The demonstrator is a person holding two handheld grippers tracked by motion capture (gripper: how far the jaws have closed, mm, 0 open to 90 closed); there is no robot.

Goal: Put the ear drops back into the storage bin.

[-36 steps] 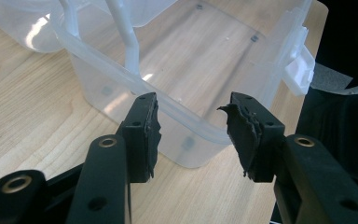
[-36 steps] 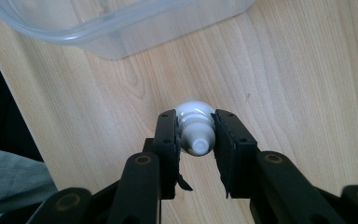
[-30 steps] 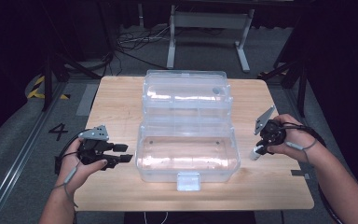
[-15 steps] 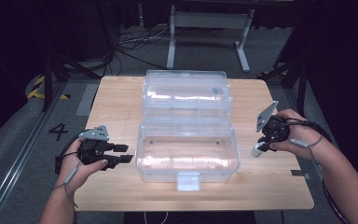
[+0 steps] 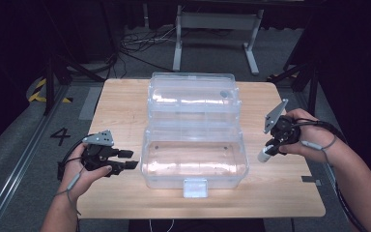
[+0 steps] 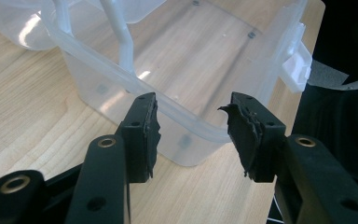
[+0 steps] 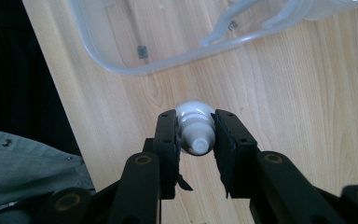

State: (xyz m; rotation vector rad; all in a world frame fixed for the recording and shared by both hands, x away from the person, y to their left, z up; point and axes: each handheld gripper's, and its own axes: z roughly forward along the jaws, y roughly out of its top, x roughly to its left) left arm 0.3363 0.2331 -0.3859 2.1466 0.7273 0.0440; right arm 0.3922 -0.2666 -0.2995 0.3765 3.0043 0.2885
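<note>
Clear plastic box (image 5: 194, 159) sits open mid-surface (image 5: 125, 106), where we see our left hand-held gripper (image 6: 193, 128) spread empty beside it and our right hand-held gripper (image 7: 196, 140) clamping a small white bottle (image 7: 195, 126).

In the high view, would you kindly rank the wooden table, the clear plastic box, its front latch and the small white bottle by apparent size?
Largest to smallest:
1. wooden table
2. clear plastic box
3. front latch
4. white bottle, partly hidden in the right gripper, so its rank below the latch is uncertain.
</note>
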